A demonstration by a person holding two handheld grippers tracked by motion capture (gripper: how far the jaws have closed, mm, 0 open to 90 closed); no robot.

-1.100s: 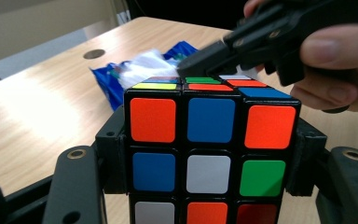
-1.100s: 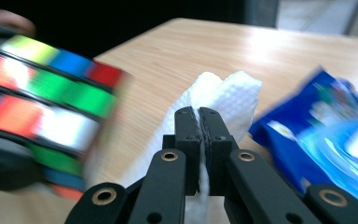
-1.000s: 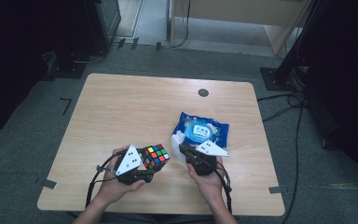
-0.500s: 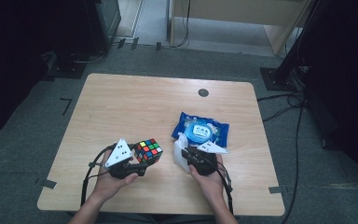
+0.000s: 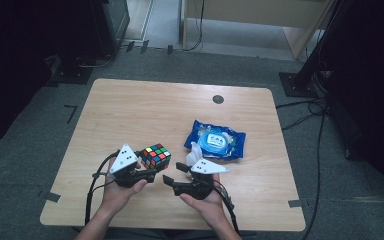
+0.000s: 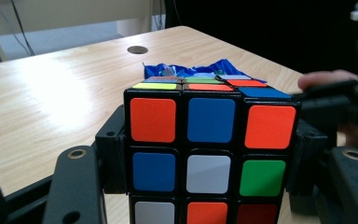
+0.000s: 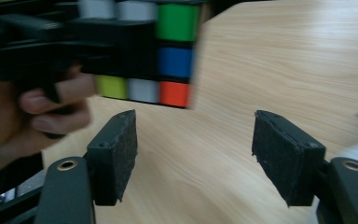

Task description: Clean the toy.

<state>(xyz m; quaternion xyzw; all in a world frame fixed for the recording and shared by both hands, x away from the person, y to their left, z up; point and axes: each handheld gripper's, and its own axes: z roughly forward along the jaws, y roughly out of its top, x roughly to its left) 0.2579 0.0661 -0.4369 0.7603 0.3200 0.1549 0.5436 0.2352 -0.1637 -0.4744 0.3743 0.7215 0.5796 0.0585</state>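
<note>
My left gripper (image 5: 145,170) is clamped on the Rubik's cube (image 5: 155,155), jaws pressing its two side faces in the left gripper view, cube (image 6: 210,149) held off the table (image 5: 145,110) near its front edge. A second ago the cube sat closer to the right gripper; since then my left hand has pulled it left and up, so the cube is lifted clear. My right gripper (image 5: 176,174) has swung away from the wet wipes pack (image 5: 216,141) and now aims its jaws at the cube, wide open with nothing between the pads (image 7: 114,154). I judge this as setting up a two-handed grip, maybe to twist a layer or hand over.

Containers: just the blue wet wipes pack, lying flat right of the cube, well apart from the left gripper, near the right one. A white wipe (image 5: 196,152) sticks out of its near end; contents otherwise hidden.
</note>
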